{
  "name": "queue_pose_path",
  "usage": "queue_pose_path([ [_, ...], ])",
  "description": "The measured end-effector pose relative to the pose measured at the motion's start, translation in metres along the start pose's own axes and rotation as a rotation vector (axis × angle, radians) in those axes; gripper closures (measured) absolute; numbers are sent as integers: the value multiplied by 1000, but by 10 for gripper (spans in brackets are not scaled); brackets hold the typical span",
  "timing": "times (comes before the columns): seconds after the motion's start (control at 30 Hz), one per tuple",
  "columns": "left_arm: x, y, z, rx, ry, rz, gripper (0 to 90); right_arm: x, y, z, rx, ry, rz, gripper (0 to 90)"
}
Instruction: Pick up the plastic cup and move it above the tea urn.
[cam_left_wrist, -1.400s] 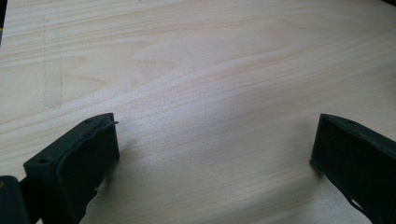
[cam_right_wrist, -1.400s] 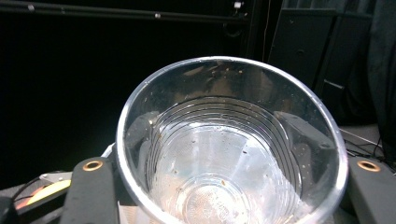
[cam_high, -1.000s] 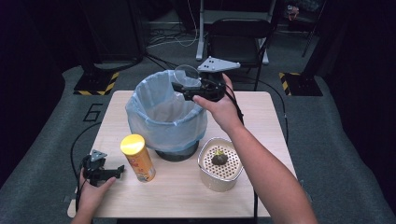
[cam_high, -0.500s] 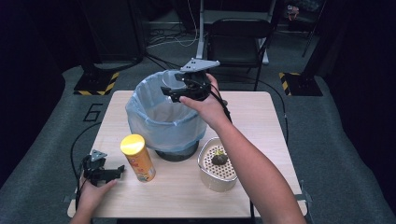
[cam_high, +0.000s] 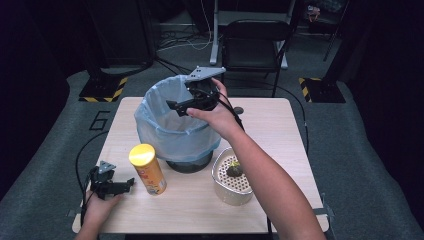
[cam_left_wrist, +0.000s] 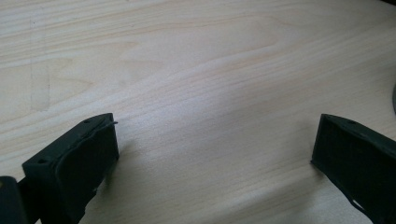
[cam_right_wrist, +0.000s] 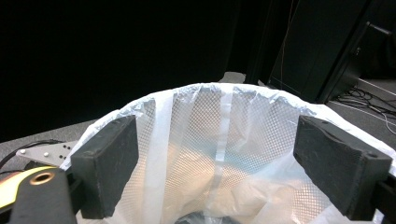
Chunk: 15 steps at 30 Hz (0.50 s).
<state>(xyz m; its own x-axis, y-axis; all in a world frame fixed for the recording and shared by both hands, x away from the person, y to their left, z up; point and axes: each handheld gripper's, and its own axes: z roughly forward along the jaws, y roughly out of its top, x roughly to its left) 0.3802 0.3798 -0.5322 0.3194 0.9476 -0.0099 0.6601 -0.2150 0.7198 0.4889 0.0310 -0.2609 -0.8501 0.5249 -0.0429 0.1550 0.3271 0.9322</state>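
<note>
The right hand-held gripper (cam_high: 176, 107) hangs over the mouth of the lined bin (cam_high: 172, 131), which stands near the middle of the desk (cam_high: 280, 125) toward its far edge. Its jaws have just been opening and stand released, with nothing between them; in the right gripper view the plastic liner (cam_right_wrist: 219, 140) lies below them. Whatever dropped is likely inside, though the bin's bottom is too dim to tell.

The left hand-held gripper (cam_high: 120, 186) rests released at the near left corner, empty.

Risks from here:
1. A jaw pulling back could snag the loose liner and drag it off the rim.
2. The arm, crossing above the perforated metal cup (cam_high: 232, 176), could knock it.
3. The yellow-lidded can (cam_high: 148, 169), upright just beside the bin, could topple if the bin shifts.
</note>
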Motion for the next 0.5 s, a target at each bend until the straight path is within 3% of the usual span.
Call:
queue_pose_path([
  [0.13, 0, 1, -1, -1, -6, -5, 4, -1, 0, -9, -8, 0, 0, 139],
  [0.2, 0, 1, -1, -11, -29, -44, 7, -1, 0, -15, -25, 7, 2, 140],
  [0.27, 3, 2, -5, -6, -52, -49, 31, -1, -1, -23, -35, 11, 17, 142],
  [0.5, 5, 6, -17, -64, -105, -104, 25, -2, -12, -56, -62, 2, 14, 145],
])
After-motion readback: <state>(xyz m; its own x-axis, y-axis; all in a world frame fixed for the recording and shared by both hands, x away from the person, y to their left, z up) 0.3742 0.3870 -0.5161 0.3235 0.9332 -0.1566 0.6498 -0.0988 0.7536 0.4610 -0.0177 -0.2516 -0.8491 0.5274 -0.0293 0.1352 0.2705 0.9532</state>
